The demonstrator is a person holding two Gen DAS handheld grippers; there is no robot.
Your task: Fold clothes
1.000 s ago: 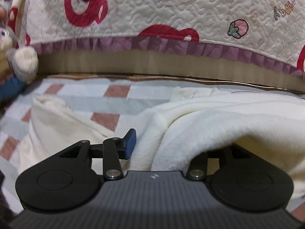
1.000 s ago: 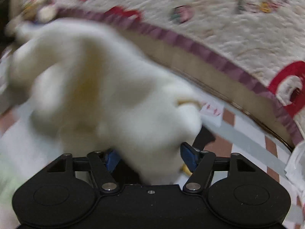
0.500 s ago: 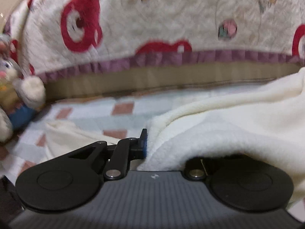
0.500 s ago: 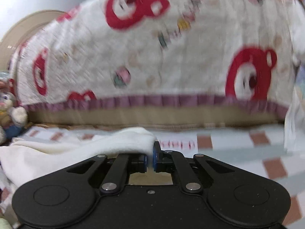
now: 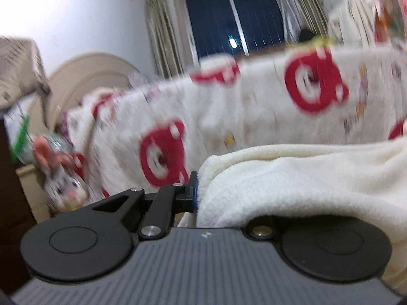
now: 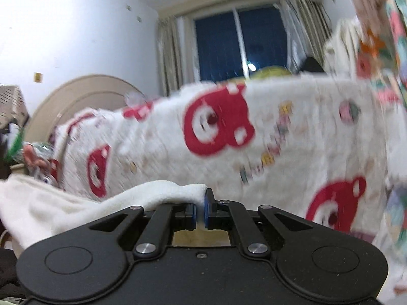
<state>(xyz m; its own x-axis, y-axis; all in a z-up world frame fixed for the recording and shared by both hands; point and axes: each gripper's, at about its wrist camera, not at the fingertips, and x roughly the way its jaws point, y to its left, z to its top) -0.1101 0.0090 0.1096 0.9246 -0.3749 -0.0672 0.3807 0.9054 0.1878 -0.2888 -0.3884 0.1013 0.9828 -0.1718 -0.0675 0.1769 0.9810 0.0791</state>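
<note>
A cream fleece garment [image 5: 292, 178] fills the lower right of the left wrist view and covers my left gripper's right finger. My left gripper [image 5: 203, 193] is shut on its thick edge, with the left blue pad pressed against the fleece. In the right wrist view the same cream fleece garment [image 6: 76, 203] stretches away to the left. My right gripper [image 6: 200, 212] is shut on a thin corner of it, which sticks up between the blue pads. Both grippers point level, high above the bed.
A white quilt with red bear prints [image 6: 254, 139] hangs across the background. A plush rabbit [image 5: 63, 180] sits at the left beside a beige curved headboard [image 5: 89, 76]. Behind stand a dark window [image 6: 239, 43], curtains and a white wall.
Both grippers closed on the fleece garment and rose with it. The checked bed surface dropped out of sight, and the window and wall came into view.
</note>
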